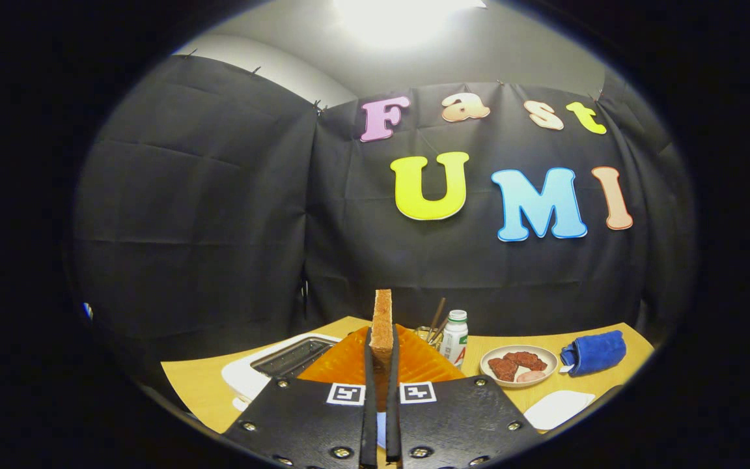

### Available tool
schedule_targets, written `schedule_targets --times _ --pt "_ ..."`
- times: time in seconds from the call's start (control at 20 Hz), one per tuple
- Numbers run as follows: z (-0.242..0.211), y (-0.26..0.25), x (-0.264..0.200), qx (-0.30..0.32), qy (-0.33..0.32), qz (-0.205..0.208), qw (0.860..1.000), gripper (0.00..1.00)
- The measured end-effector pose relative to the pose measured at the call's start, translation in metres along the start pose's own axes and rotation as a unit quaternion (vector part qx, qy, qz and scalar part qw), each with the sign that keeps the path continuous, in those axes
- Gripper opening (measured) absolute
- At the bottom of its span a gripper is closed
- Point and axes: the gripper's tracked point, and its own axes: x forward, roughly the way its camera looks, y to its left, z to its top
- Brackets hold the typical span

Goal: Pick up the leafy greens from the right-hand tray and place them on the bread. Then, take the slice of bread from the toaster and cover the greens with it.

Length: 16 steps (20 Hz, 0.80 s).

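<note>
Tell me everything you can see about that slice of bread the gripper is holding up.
The slice of bread is seen edge-on, standing upright: a thin, golden-brown, toasted-looking strip with a rough, crumbly crust. Its lower end is clamped between the two black fingers of the gripper, which press on its two flat sides; nothing else touches it. It is raised above the table, with the white toaster off to its lower left and an orange ridged surface just behind it.

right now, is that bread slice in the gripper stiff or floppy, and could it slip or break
The bread slice stands upright on edge above the gripper, whose fingers press on its lower part, and it shows no bend, so it is probably stiff, like toast. It juts well past the fingers, so it might pivot if knocked. Its crust looks dry, so a hard squeeze could crumble it.
</note>
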Motion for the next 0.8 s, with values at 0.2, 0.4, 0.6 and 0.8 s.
schedule_targets --times 0.2,0.4,0.6,0.8 --pt "-0.025 -0.018 0.001 0.006 0.023 -0.009 1.0 0.05" --pt "-0.037 -0.028 0.001 0.015 0.03 -0.015 0.999 0.05" --pt "-0.053 -0.036 0.007 0.025 0.047 -0.02 0.998 0.05" --pt "-0.076 -0.038 0.015 0.035 0.065 -0.023 0.997 0.05"
